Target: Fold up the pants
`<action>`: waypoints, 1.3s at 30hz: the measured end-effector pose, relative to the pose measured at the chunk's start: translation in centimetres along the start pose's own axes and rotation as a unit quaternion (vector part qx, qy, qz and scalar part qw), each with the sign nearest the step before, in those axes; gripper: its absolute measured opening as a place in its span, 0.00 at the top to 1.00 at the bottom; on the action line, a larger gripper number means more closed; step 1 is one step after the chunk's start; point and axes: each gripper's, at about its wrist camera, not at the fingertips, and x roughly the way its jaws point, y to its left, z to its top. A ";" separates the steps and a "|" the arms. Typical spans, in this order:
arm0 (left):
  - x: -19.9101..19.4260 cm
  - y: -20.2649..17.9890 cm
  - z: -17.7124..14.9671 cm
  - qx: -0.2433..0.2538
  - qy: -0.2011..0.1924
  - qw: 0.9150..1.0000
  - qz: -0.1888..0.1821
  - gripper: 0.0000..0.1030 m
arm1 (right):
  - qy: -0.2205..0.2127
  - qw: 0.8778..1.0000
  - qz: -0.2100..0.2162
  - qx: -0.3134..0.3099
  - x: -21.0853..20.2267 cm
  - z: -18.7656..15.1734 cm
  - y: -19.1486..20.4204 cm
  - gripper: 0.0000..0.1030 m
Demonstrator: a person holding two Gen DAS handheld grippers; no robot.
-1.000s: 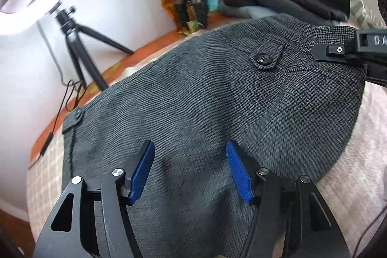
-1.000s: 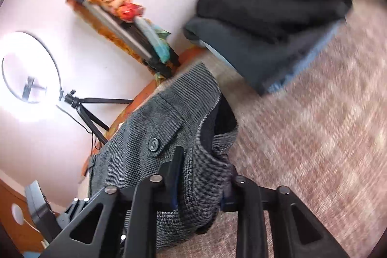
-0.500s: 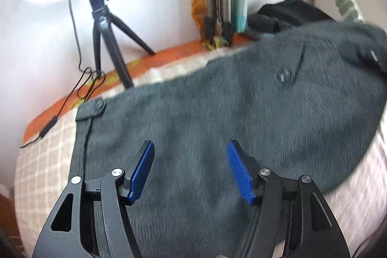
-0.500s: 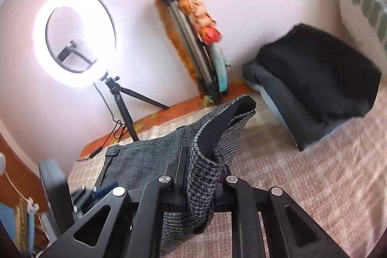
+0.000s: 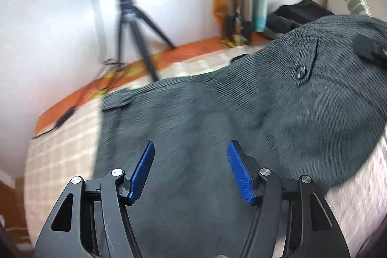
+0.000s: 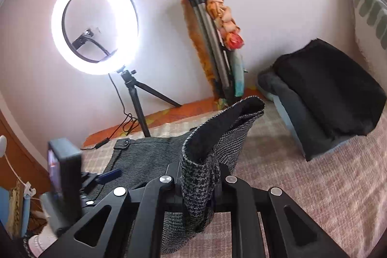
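Grey checked pants (image 5: 217, 127) lie on a bed with a checked blanket (image 5: 60, 149). Their waistband end is lifted at the right, with a pocket button (image 5: 300, 71) showing. My left gripper (image 5: 189, 166) is open, blue pads apart, hovering just above the flat part of the pants. My right gripper (image 6: 199, 183) is shut on the pants' waistband corner (image 6: 217, 137) and holds it raised above the bed. In the right wrist view the left gripper (image 6: 106, 175) is seen at the lower left over the pants. The right gripper also shows at the left wrist view's right edge (image 5: 370, 50).
A lit ring light on a tripod (image 6: 94, 25) stands at the bed's far edge by the wall. A folded tripod with orange cloth (image 6: 215, 45) leans on the wall. A stack of folded dark clothes (image 6: 324, 93) lies at the right, a striped pillow (image 6: 367, 4) behind it.
My right gripper has lifted the waistband corner up and swung it left over the pants. The left gripper stayed open over the pants, its view shifting left.
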 end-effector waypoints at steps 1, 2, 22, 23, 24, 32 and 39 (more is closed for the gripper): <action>-0.4 0.4 -1.0 -0.002 0.003 1.000 0.001 0.39 | 0.000 1.000 0.003 -0.010 0.0 0.1 0.6 0.90; -0.5 0.8 -2.2 -0.002 0.014 1.000 -0.002 0.39 | -0.001 1.000 0.005 -0.017 0.0 0.2 1.0 0.90; -9.3 20.0 -6.8 -0.296 -0.050 0.953 0.044 0.40 | 0.045 0.969 0.019 -0.242 4.5 -1.3 17.1 0.90; -9.4 20.5 -7.2 -0.303 -0.048 0.951 0.046 0.40 | 0.054 0.965 0.019 -0.255 5.3 -1.7 18.1 0.90; -9.5 21.4 -7.7 -0.311 -0.048 0.948 0.049 0.40 | 0.061 0.962 0.019 -0.266 6.0 -2.1 18.9 0.90; -10.4 23.2 -8.9 -0.332 -0.057 0.939 0.074 0.40 | 0.116 0.926 0.018 -0.358 11.8 -7.1 25.7 0.90; -10.9 23.8 -9.0 -0.341 -0.060 0.935 0.079 0.40 | 0.161 0.910 0.029 -0.382 15.6 -10.6 27.6 0.87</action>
